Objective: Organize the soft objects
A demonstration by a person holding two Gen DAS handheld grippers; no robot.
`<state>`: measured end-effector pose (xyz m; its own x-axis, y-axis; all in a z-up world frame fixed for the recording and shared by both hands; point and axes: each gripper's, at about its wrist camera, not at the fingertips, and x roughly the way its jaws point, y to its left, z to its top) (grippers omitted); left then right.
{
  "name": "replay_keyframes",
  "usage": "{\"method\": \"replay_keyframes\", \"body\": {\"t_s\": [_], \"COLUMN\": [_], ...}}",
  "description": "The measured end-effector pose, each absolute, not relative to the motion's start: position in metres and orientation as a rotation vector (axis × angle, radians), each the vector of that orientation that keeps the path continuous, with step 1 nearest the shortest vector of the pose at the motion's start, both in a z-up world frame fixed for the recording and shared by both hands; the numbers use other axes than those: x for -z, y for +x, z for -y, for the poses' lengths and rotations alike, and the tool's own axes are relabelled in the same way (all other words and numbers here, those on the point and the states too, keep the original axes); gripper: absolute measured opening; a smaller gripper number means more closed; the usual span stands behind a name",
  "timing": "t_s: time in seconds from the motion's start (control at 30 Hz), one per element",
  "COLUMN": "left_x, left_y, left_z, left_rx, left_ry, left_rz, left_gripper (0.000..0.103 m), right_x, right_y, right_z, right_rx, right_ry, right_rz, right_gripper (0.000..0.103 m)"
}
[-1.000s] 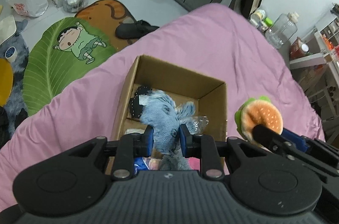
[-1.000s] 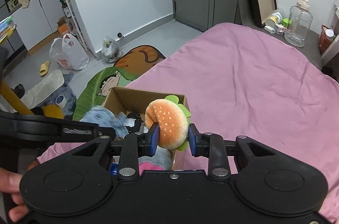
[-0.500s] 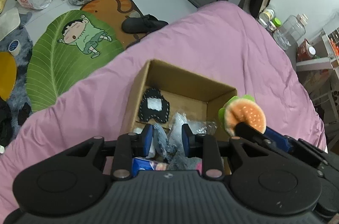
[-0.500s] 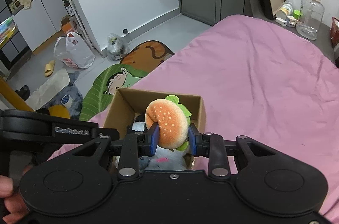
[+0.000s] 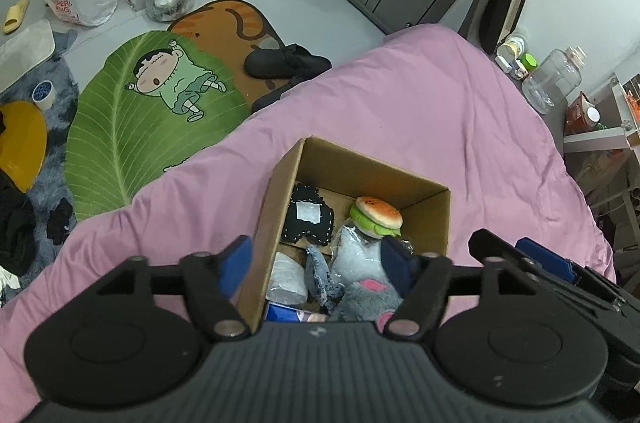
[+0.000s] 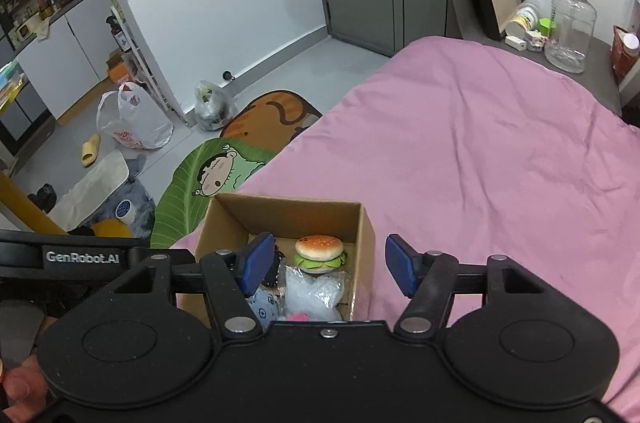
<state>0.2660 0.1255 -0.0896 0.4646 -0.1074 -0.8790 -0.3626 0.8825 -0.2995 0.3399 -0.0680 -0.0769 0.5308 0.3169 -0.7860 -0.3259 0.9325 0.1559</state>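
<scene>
Release is the step in hand: both grippers hang over the cardboard box (image 5: pixel 276 207) on the pink bed (image 5: pixel 420 111), near the bed's edge beside the green leaf rug (image 5: pixel 132 139), and both sets of jaws are opening with nothing pressed between the pads. The left gripper (image 5: pixel 316 263) straddles the box's left wall, one blue pad outside it and the other over the contents. Below it lie a blue-grey plush (image 5: pixel 320 279) and a grey plush with pink patches (image 5: pixel 368 299), loose among clear plastic wrapping. The right gripper (image 6: pixel 328 265) is spread above the box's right side, and the burger plush (image 6: pixel 320 253) sits free in the far right corner of the box, upright on the wrapped items, touching neither pad. A black plush with a white patch (image 5: pixel 308 219) lies against the far left of the box floor.

By my reading, two soft toys have just gone in and this drop is nearly finished. No other soft toy shows on the bed in either view, so whether more remain to collect cannot be told from here. The next move calls for lifting both grippers straight up and clear of the cardboard walls without catching the left wall between the left pads, then turning to look for anything soft not yet boxed.
</scene>
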Motion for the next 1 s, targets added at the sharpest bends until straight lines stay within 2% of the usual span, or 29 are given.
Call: {"method": "replay_keyframes", "body": {"t_s": [0.27,0.37,0.43,0.6,0.7,0.83,1.0], "left_x": [0.074,0.067,0.062,0.049,0.042,0.031,0.021], "left_y": [0.255,0.25,0.245,0.233,0.226,0.216,0.203], "left_z": [-0.121,-0.12,-0.119,-0.116,-0.116,-0.114,-0.112], "left_rx": [-0.171,-0.172,-0.172,-0.173,-0.168,-0.163,-0.152], "left_ry": [-0.443,-0.437,-0.435,-0.412,-0.415,-0.4,-0.395], "left_rz": [-1.078,-1.071,-1.058,-1.031,-1.018,-0.991,-0.969], "left_gripper": [0.088,0.094,0.096,0.102,0.103,0.103,0.103], "right_x": [0.068,0.062,0.058,0.045,0.039,0.03,0.019], "right_y": [0.334,0.33,0.325,0.316,0.311,0.302,0.288], "right_z": [0.074,0.076,0.077,0.081,0.085,0.09,0.098], "right_rx": [-0.378,-0.383,-0.389,-0.406,-0.403,-0.398,-0.401], "right_ry": [0.002,0.007,0.006,0.001,0.004,0.007,0.008], "right_rz": [-0.946,-0.943,-0.933,-0.908,-0.901,-0.894,-0.878], "right_gripper": [0.063,0.068,0.076,0.083,0.086,0.096,0.099]}}
